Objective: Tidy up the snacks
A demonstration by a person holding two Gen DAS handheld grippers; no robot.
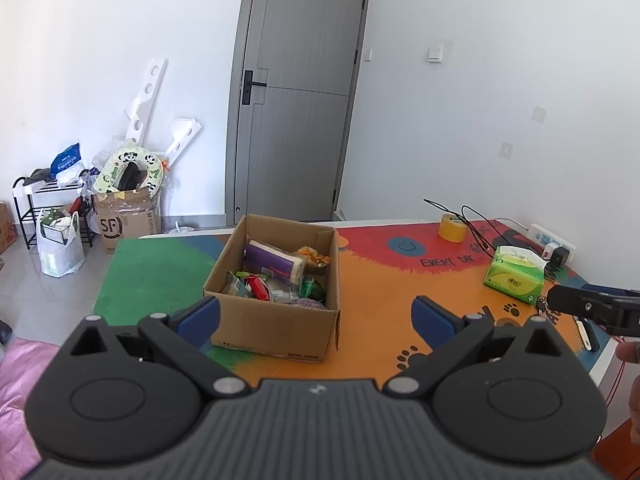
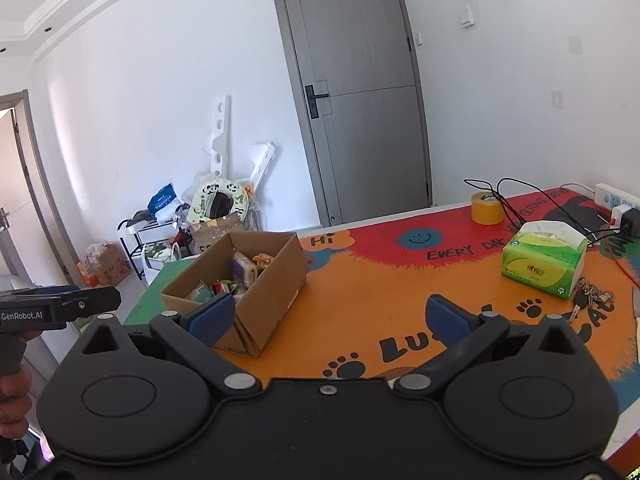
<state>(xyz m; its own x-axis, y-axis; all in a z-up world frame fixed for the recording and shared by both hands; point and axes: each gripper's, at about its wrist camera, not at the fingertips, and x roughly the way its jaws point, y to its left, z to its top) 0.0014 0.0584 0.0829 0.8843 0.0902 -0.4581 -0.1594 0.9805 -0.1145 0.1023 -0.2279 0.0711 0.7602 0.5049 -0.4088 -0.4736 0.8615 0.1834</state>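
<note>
Both of my grippers held above the near edge of the tabletop [image 2: 360, 300], neither carrying anything. The left gripper [image 1: 316, 316] has its blue pads spread wide apart with nothing between them; the right gripper [image 2: 336, 316] is likewise spread and empty.

Progress. The snacks [image 1: 276, 276] — a purple-wrapped pack, an orange packet, red and green wrappers — lie together inside the open cardboard box [image 1: 276, 324], which stands toward the left half of the tabletop, near its front edge. I see no loose snack on the printed mat anywhere outside the box. I judge from this that the gathering is either complete or, if the snacks are to be sorted out of the box, not yet begun; the pictures do not settle which.

Edges and room. The box's flaps are folded away, so its mouth is open from above; its near wall sits just ahead of the left gripper's pads. To the right of the box the orange middle of the tabletop is bare — the widest free space for setting anything down. Toward the right edge lie a green tissue pack [image 2: 544, 260] and a bunch of keys [image 2: 592, 296]; at the far right corner are a roll of yellow tape [image 2: 486, 208], black cables and a power strip [image 2: 616, 200], best avoided.
</note>
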